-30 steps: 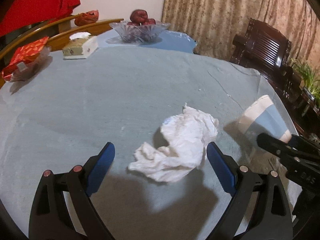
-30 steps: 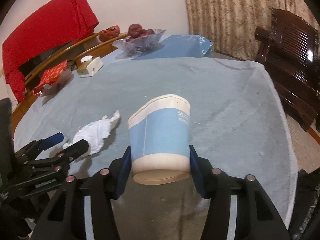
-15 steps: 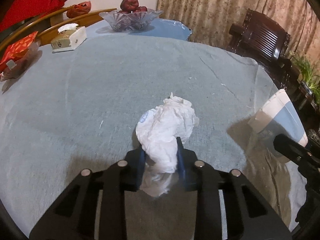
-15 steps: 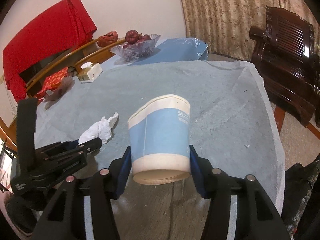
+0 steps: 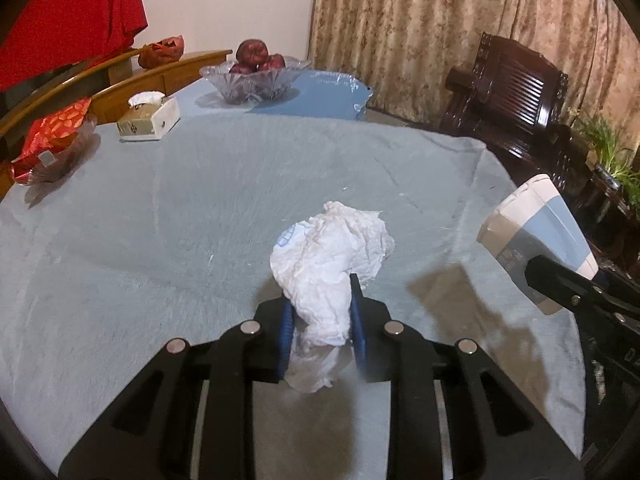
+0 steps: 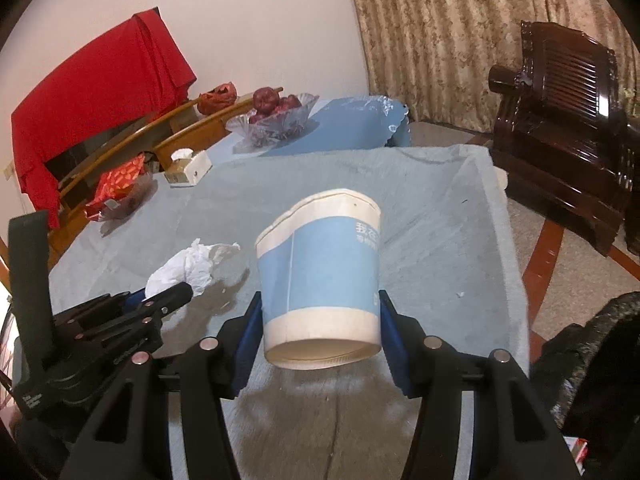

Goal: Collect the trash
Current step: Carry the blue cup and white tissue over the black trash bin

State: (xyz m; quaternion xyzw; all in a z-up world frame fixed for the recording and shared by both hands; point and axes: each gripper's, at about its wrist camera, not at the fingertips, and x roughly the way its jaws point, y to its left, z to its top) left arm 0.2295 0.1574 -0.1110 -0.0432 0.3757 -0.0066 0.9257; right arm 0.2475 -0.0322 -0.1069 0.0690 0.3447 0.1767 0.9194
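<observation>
Our left gripper (image 5: pixel 320 320), wide a second ago, has clamped the tissue (image 5: pixel 332 264) and lifted it, seemingly clear of the near cloth (image 5: pixel 160 220). Our right gripper (image 6: pixel 318 340) keeps the cup (image 6: pixel 320 280) aloft, right of it. Both await a bin.
</observation>
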